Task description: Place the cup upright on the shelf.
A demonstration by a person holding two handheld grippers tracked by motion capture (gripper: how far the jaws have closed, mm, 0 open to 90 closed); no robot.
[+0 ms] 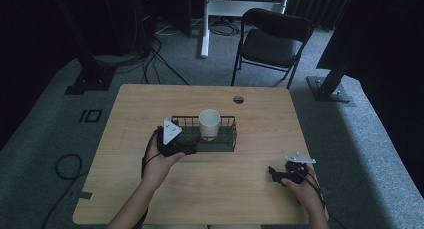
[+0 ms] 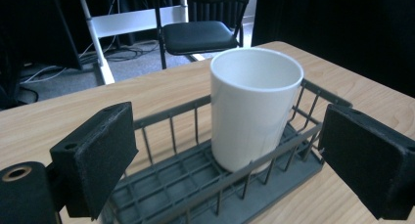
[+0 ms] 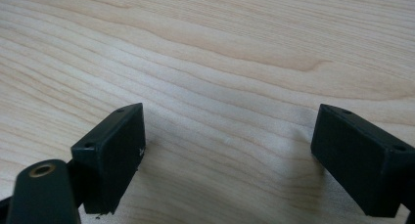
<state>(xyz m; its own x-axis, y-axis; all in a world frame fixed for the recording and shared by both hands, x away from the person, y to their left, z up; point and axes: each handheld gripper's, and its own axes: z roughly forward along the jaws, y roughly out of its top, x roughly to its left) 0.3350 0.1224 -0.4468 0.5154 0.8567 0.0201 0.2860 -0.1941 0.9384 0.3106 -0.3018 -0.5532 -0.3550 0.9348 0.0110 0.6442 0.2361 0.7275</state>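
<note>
Pale wood grain covers the rectangular bench, which has a small round cable hole near its far edge. At the middle of the bench sits a dark grey wire basket with a slatted floor, and a plain white ceramic cup without a visible handle stands upright inside it, toward the middle of the basket's length. In the left gripper view the cup rests on the basket floor close behind the near wire rail, its mouth open upward.

The left tongs sit at the basket's left end, held in the person's left hand, with the grey three-cornered plate on top. Their jaws are spread wide; in the left gripper view the left tongs frame the cup from either side, pinching nothing, and the near rail runs between them.

The right tongs rest low over bare wood near the right front of the bench, well apart from the basket, in the person's right hand. In the right gripper view these right tongs are also spread, with plain wood between the pads.

A black folding chair stands on the grey floor beyond the bench.
</note>
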